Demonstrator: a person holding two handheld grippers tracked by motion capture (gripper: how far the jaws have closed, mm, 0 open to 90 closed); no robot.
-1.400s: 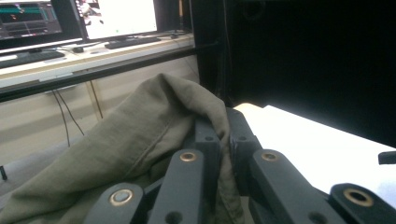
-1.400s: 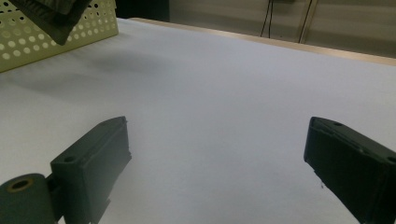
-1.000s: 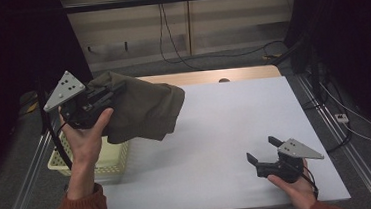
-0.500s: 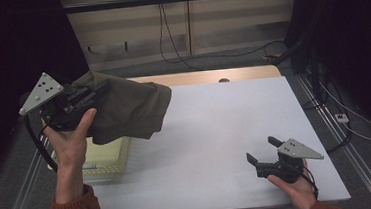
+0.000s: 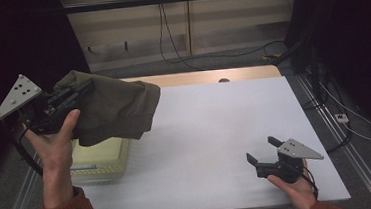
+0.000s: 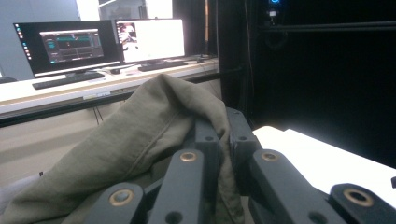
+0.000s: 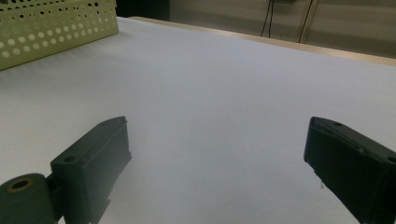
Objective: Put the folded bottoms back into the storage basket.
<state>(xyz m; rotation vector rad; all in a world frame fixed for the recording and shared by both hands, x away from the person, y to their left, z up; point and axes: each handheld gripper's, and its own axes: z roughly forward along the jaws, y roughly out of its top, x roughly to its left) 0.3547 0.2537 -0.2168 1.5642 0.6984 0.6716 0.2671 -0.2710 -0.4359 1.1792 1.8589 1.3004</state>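
Note:
An olive-green cloth [image 5: 116, 110] hangs in the air over the table's left side, and my left gripper [image 5: 79, 90] is shut on its upper edge. In the left gripper view the cloth [image 6: 140, 140] drapes over the two black jaws, pinched between the closed fingertips of my left gripper [image 6: 224, 135]. Below it stands a pale yellow perforated basket [image 5: 102, 158]. My right gripper [image 5: 261, 149] rests low on the white table [image 5: 215, 127] near the front right, open with nothing between its fingers [image 7: 93, 163].
The basket [image 7: 56, 28] sits at the table's left edge, partly off the white sheet. Cables run along the floor behind and to the right of the table. In the left gripper view, monitors [image 6: 70, 44] stand on a desk beyond.
My left hand has carried the cloth leftward and a little up, away from the table's middle. The right gripper has stayed where it was.

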